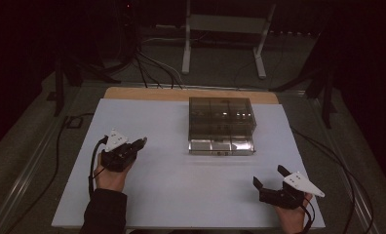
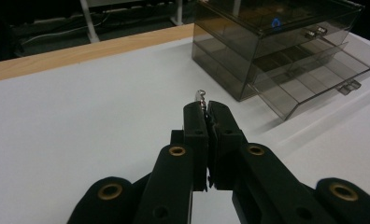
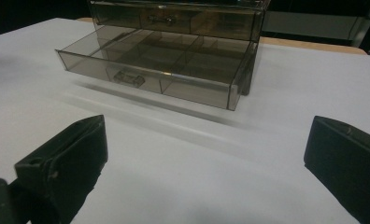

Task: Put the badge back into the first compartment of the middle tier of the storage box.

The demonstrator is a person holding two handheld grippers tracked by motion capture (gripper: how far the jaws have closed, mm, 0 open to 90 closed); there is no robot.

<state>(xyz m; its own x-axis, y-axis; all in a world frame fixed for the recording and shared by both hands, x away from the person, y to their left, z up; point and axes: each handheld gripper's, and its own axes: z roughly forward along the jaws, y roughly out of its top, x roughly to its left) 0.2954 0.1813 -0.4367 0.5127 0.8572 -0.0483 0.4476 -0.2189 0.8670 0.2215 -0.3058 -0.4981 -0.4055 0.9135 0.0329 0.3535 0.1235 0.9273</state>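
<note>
Left of centre in the high view, a small metal earring-like trinket (image 2: pixel 201 95) is being pinched by the left gripper (image 1: pixel 141 143), undelivered; the smoky acrylic organizer's bottom drawer (image 1: pixel 221 145) is being left pulled out, right gripper (image 1: pixel 268 176) gaping empty.

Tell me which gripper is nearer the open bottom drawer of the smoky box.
Left. The left gripper, shut on a small metal piece, sits beside the open drawer. The right gripper, jaws open, waits farther back toward the table's near edge.
</note>
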